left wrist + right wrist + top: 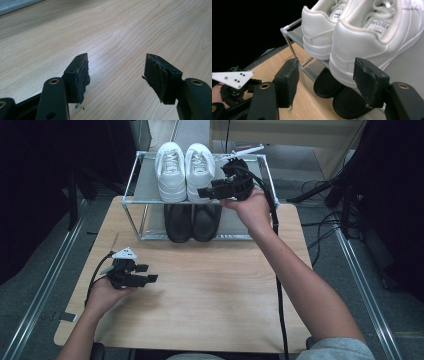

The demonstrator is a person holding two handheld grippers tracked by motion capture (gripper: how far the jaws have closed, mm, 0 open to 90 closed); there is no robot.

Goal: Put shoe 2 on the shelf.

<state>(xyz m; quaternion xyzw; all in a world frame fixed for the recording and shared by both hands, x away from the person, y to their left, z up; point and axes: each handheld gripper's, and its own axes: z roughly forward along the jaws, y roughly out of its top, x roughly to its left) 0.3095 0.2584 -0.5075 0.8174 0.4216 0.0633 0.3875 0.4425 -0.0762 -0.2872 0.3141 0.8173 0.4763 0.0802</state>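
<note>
A pair of white sneakers [171,167] [362,37] stands on the top shelf of a metal shoe rack [131,212], heels toward me. A pair of black shoes [192,222] [325,86] sits on the shelf below. My right gripper [204,194] [325,62] hovers at the rack's front edge with its jaws wide, just short of the right sneaker's heel, and its pads touch nothing. My left gripper [149,272] [116,58] rests low over the wooden table [125,25] at the near left, open with nothing between its jaws.
The rack stands at the table's far edge, and its thin corner post [289,43] is just left of the sneakers. A black cable [278,285] trails from the right gripper along the forearm. The left gripper's grey plate [233,78] lies at lower left.
</note>
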